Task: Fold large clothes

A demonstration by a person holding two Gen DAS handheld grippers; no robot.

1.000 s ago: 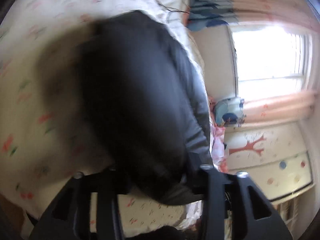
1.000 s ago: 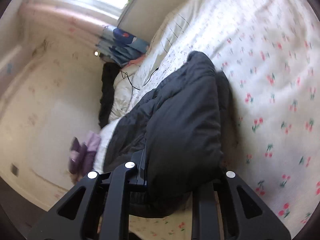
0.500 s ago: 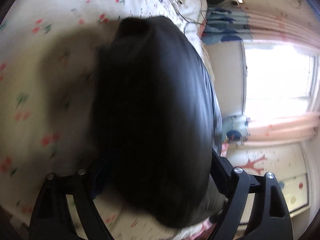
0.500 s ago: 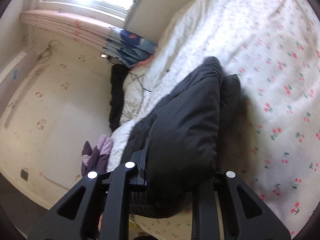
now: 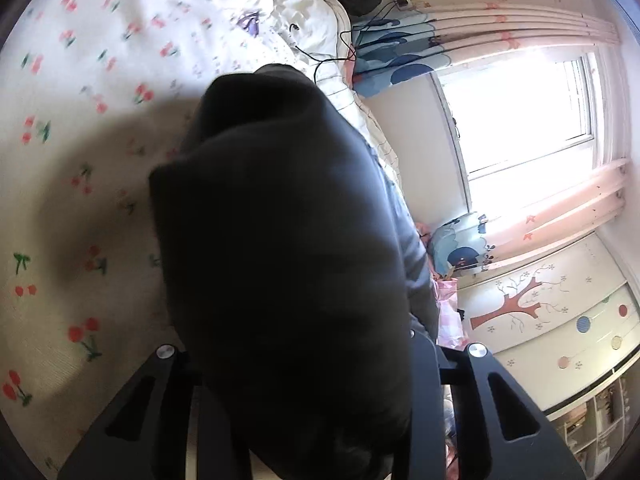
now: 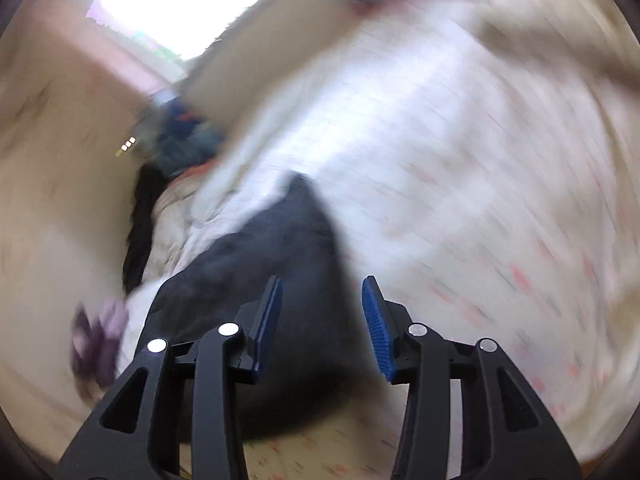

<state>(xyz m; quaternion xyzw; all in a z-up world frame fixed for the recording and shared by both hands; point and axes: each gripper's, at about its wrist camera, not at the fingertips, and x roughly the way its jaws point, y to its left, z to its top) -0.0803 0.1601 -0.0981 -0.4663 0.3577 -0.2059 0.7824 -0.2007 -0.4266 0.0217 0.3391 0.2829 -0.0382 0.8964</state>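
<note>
Cherry-print bedsheet (image 5: 80, 216) showing under black jacket (image 5: 280, 264); left gripper (image 5: 304, 380) closing, clamping jacket; right gripper (image 6: 322, 320) opening, jaws now empty, previously gripping it.

Home bedroom, bed with cherry-print sheet (image 5: 80, 208), pink curtains (image 5: 560, 216) by window (image 5: 520, 112), tree-decorated cabinet (image 5: 552, 320)

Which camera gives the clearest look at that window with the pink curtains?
The left wrist view: the window is sharp there, bright between its pink curtains. The right wrist view catches it only as a blurred white glare at its top edge.
</note>
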